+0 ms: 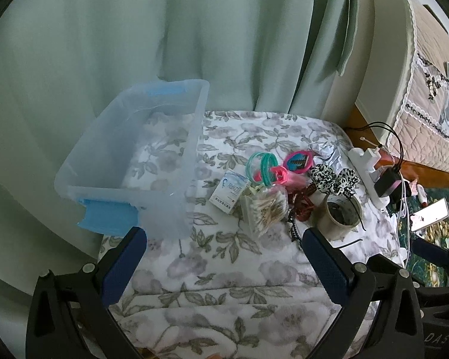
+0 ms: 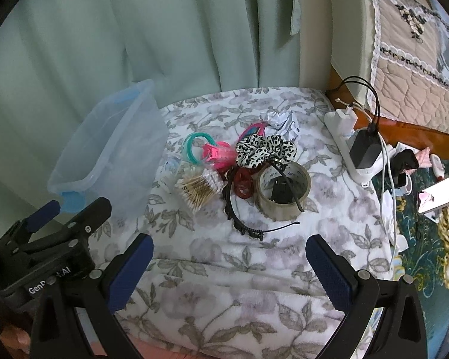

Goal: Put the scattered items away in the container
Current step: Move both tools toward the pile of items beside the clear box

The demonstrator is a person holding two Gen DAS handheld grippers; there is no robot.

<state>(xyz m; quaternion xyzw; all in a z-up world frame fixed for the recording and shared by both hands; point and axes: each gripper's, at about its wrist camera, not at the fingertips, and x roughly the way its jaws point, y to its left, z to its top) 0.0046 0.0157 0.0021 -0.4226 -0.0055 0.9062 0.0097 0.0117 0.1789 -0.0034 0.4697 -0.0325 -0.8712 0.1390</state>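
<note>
A clear plastic bin with blue handles stands on the left of a floral blanket; it also shows in the right wrist view. Beside it lies a pile: a small white box, a bag of cotton swabs, teal rings, a pink clip, a leopard scrunchie, a red clip, a tape roll, a black headband and crumpled paper. My left gripper is open and empty, near of the pile. My right gripper is open and empty too.
A white power strip with a black charger and cables lies at the blanket's right edge. A phone lies on the patterned carpet at the right. Green curtains hang behind. A quilted bed stands at the far right.
</note>
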